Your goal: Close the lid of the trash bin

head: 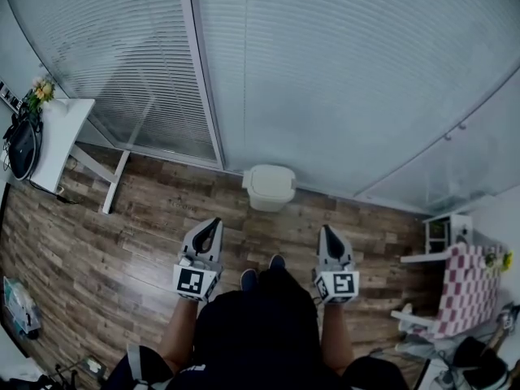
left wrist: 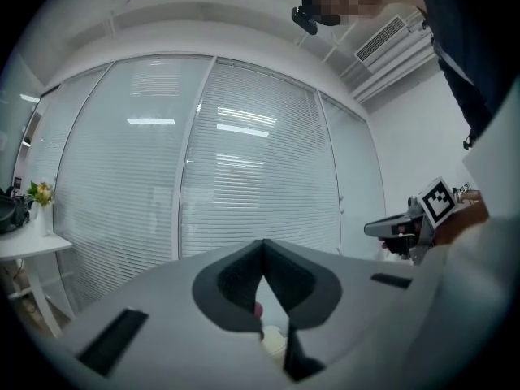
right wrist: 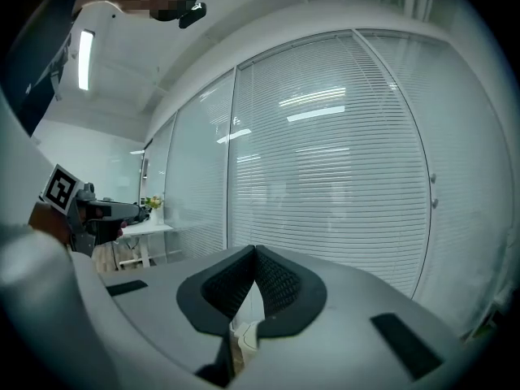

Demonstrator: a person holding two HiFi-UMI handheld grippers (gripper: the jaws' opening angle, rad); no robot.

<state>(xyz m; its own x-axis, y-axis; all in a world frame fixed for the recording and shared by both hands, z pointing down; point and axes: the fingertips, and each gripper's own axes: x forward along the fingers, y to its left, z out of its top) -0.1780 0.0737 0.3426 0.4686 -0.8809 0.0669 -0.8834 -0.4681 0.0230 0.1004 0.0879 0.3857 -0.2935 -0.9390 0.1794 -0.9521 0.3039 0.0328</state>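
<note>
Tabletop (head: 67, 128): a white tabletop is standing at the far left against the glass wall. It is carrying a pot of flowers (head: 39, 93) and a black bag (head: 22, 148).

Floor (head: 122, 250): wooden planks are running under everything in the head view. You are standing on them, with your shoes (head: 249, 279) showing between the two grippers.

Left gripper (head: 213, 223) (left wrist: 262, 243): you are holding it out in front of you, roughly level and aimed at the blinds. Its fingers are pressing tip to tip and are gripping nothing. In its own view the trash bin is only showing far off, below the tips.

Trash bin (head: 270, 187): the small cream bin is sitting on the floor at the foot of the glass wall, ahead of you. It is lying between the lines of the two grippers and well apart from both. Its lid (head: 270, 176) is looking flat on the body in the head view.

Glass wall (head: 341, 80): panes backed by closed white blinds are filling the background.

Right gripper (head: 328, 231) (right wrist: 255, 249): you are holding it alongside the left one, pointing the same way. Its fingers are likewise meeting at the tips and holding nothing.

Chequered cover (head: 467, 287): a pink-and-white piece is standing at the far right.
</note>
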